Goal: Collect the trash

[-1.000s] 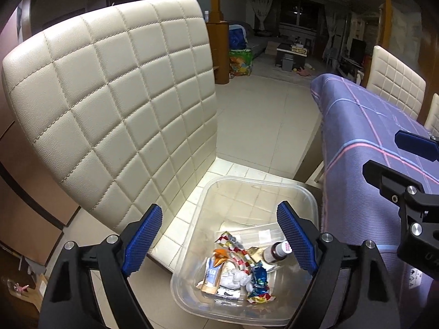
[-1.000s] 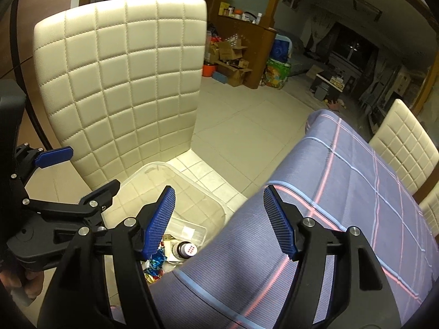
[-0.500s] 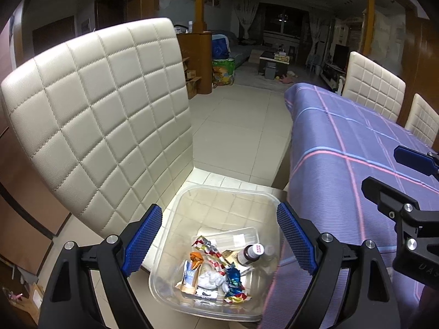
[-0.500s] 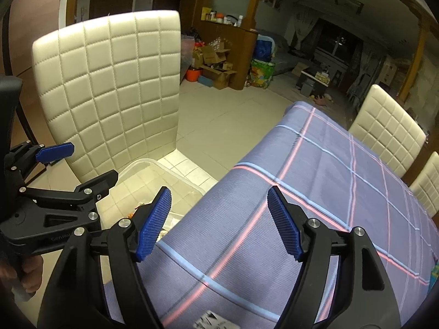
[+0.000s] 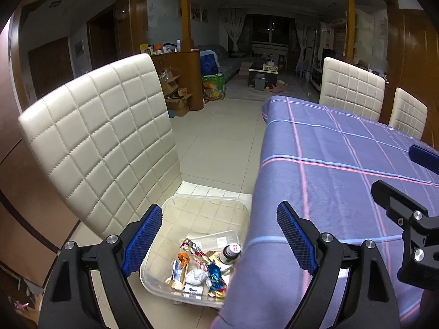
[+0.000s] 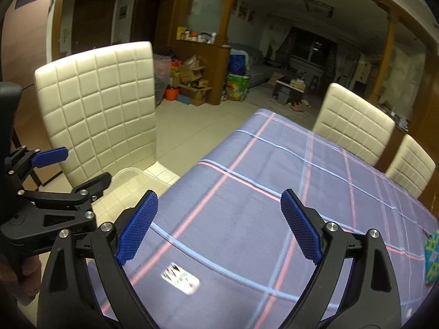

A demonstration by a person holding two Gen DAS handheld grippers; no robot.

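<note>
A clear plastic bin (image 5: pixel 175 208) sits on a cream chair seat beside the table. It holds several wrappers (image 5: pixel 196 267) and a small dark bottle (image 5: pixel 230 252). My left gripper (image 5: pixel 216 241) is open and empty above the bin's right side. My right gripper (image 6: pixel 216 227) is open and empty over the purple plaid tablecloth (image 6: pixel 274 181). A white printed wrapper (image 6: pixel 179 278) lies on the cloth below its jaws. A colourful wrapper (image 6: pixel 432 257) lies at the right edge.
A cream quilted chair back (image 5: pixel 101 142) rises left of the bin. Two more cream chairs (image 6: pixel 354 126) stand along the table's far side. Tiled floor (image 5: pixel 219 126) lies beyond, with boxes and a wooden counter (image 6: pixel 200 74) at the back.
Both grippers have risen and swung right, from over the bin toward the table. The white wrapper and the colourful wrapper have come into the right wrist view.
</note>
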